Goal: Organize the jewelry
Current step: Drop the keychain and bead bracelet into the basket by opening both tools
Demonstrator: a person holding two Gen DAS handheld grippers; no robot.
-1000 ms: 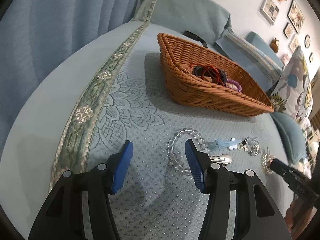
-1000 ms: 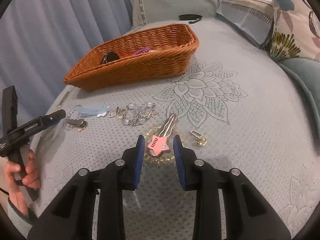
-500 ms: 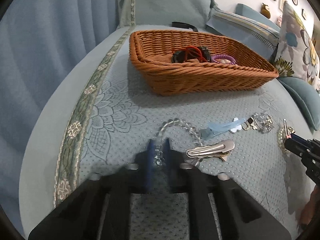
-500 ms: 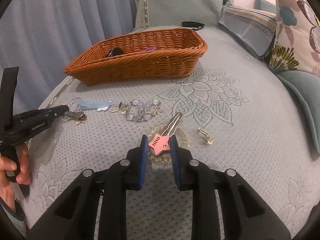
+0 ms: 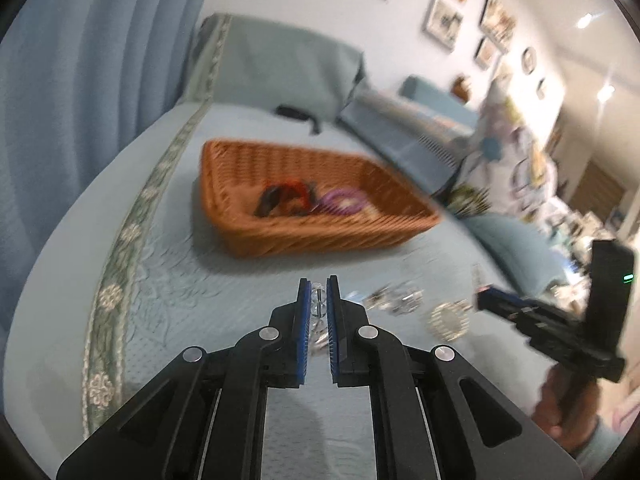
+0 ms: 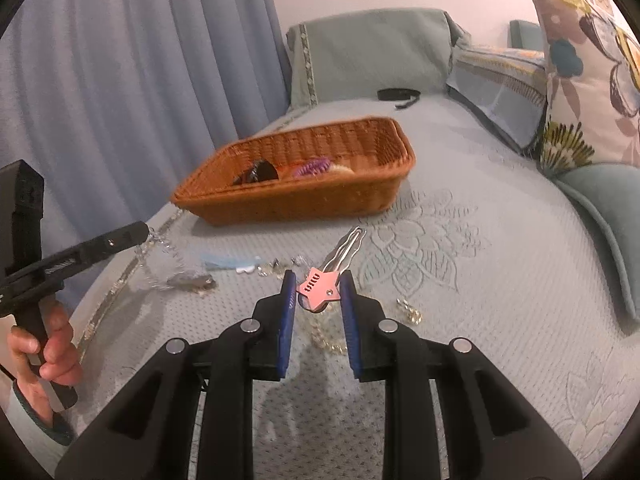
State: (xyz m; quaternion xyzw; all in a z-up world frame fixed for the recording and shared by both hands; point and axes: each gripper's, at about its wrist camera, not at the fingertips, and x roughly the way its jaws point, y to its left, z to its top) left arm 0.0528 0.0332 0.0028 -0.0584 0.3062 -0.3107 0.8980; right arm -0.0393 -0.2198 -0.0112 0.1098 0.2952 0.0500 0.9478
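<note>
here the left gripper point(image 5: 318, 295) pinches a blurred clear bead bracelet point(image 5: 319, 300), half hidden between its jaws, while the right gripper point(image 6: 319, 289) clamps a pink star hair clip point(image 6: 320, 285).

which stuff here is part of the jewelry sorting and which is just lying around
Job:
- clear bead bracelet, in left gripper
- pink star hair clip, in right gripper
- wicker basket
- blue clip, gold chain

Lying about:
- floral cushion
- black strap
- curtain

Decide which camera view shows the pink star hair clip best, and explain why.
The right wrist view: the pink star hair clip sits sharp and central, pinched between the right tongs. In the left wrist view I cannot make it out.
</note>
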